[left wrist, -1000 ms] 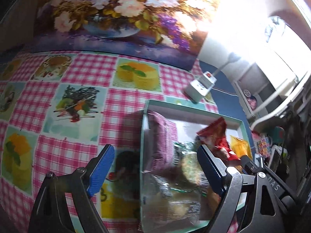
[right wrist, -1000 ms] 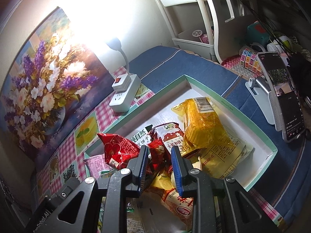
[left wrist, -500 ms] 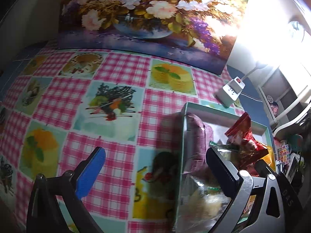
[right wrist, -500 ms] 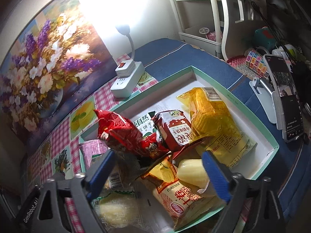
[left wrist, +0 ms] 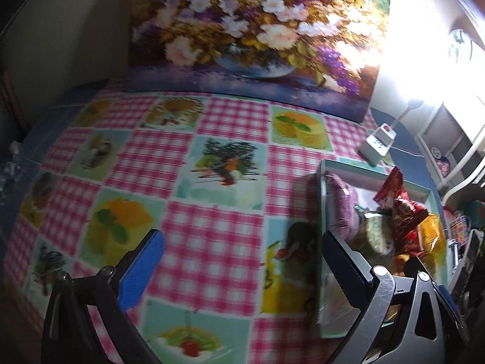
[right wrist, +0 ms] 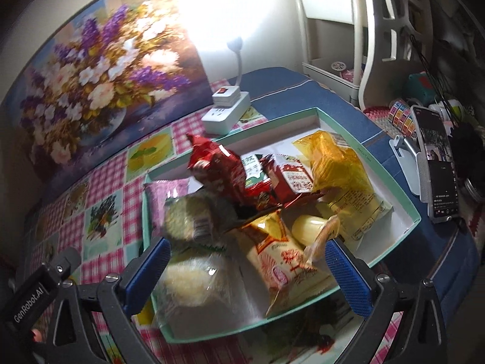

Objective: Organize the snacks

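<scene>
Packets of crinkly foil and clear film fill the shallow mint-green cardboard tray (right wrist: 391, 182); they look light, soft and slippery, so pinch a sealed end seam rather than the puffy middle. Your right gripper (right wrist: 247, 273) is opening wide and empty just above the orange-and-white noodle packet (right wrist: 280, 261). Your left gripper (left wrist: 242, 270) hangs open over the pink checked tablecloth (left wrist: 212, 242), beside the tray.

blur: red snack packet (right wrist: 216, 163) smeared, print unreadable | glare: lamp (right wrist: 235, 44) head washed out at 12 o'clock | hidden: tray (left wrist: 326, 318) near corner behind right finger | phone (right wrist: 439, 163) screen text too small
</scene>
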`<state>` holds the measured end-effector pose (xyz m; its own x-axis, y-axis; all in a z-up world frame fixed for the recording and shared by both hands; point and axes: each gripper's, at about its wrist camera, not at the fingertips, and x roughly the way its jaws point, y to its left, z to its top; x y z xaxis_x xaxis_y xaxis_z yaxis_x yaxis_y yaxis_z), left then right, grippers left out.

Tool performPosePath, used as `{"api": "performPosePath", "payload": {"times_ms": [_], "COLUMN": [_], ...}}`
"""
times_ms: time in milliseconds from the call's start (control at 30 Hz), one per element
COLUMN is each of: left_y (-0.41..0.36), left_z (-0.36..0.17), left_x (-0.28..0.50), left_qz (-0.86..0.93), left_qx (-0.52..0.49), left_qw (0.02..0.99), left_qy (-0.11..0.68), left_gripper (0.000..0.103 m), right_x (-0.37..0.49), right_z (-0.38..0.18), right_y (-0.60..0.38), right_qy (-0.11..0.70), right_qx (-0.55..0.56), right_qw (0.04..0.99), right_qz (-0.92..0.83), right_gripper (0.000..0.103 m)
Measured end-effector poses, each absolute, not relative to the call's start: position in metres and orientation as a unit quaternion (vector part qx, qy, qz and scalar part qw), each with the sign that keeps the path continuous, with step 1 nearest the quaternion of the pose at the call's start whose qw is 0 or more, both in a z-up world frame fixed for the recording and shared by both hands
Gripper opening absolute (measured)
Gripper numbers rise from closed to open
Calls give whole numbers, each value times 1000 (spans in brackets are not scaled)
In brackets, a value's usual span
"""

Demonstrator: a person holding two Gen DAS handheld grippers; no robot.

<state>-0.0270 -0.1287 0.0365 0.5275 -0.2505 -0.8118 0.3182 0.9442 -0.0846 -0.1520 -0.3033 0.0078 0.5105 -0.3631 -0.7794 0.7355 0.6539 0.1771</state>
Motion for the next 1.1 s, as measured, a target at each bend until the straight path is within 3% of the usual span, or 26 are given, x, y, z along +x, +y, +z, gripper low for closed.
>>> {"api": "performPosePath", "payload": {"times_ms": [433,1100], "left_y": [-93,-74], "left_z": [43,44], "left_x": [-72,-67], "left_qz": [-115,-59], "left_qx": [85,87], "left_qw": [885,889], "left_qy": [443,445], "left_gripper": [103,103], "right_x": [-172,-167], "right_z": [26,33], "right_y": [-267,-252], "right_qy": [366,372], "right_qx": [227,192], "right_qw": [851,859], "right_qz": [-299,-294], "right_gripper": [103,103]}}
